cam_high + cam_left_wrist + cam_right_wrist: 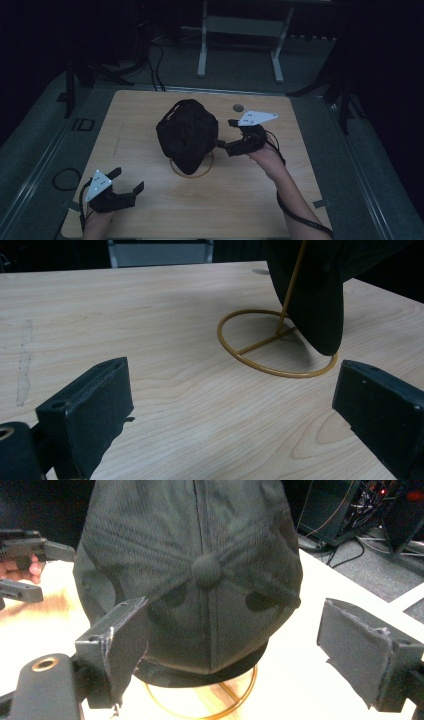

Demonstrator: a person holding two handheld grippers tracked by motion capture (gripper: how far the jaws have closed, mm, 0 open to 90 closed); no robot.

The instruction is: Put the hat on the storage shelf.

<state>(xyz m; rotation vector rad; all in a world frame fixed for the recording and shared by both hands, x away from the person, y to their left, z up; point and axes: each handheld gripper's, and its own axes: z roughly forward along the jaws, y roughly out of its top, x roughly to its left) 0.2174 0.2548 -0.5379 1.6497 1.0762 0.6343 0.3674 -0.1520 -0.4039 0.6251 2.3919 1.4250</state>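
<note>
Surface [150,210] of pale wood carries all items. Left tool [131,187] rests at the near left corner, jaws spread wide, holding nothing, well apart from the stand. Black cap [187,132] sits at centre atop a gold wire stand [207,169] with a ring base. Right tool [226,134] is just beside the cap's right side, jaws wide, gripping nothing.

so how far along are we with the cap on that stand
Done so far: the black cap sits on the gold wire stand in the middle of the table. In hand: the right tool is open beside the cap, jaws not closed on it. The left tool is open near the table's front corner, holding nothing. Left: gripping the cap and moving it.
</note>
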